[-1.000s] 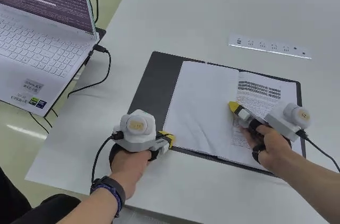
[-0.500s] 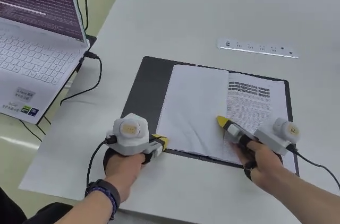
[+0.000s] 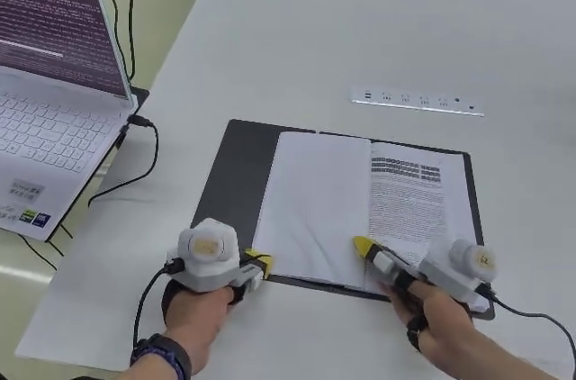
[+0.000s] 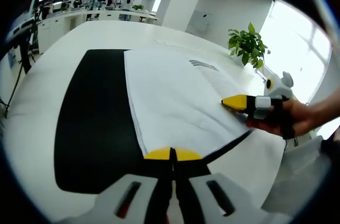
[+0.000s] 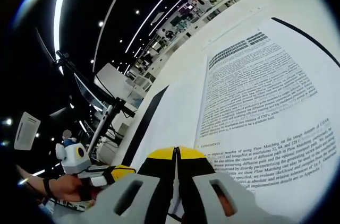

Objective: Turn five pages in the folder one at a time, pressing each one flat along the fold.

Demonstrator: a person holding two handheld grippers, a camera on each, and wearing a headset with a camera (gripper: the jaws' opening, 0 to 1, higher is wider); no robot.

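Note:
A black folder lies open on the white table. A blank white page lies left of the fold and a printed page right of it. My right gripper is shut, its yellow tips pressed on the paper at the fold, near the folder's front edge. In the right gripper view the shut tips rest beside the printed page. My left gripper is shut and empty at the folder's front edge, by the blank page's corner. Its tips point over the blank page toward the right gripper.
An open laptop sits at the left with a black cable trailing toward the folder. A white power strip lies beyond the folder. The table's front edge runs just below both hands.
The right gripper has slid along the fold toward the folder's front edge. The left gripper has stayed at the front edge. The head camera has shifted.

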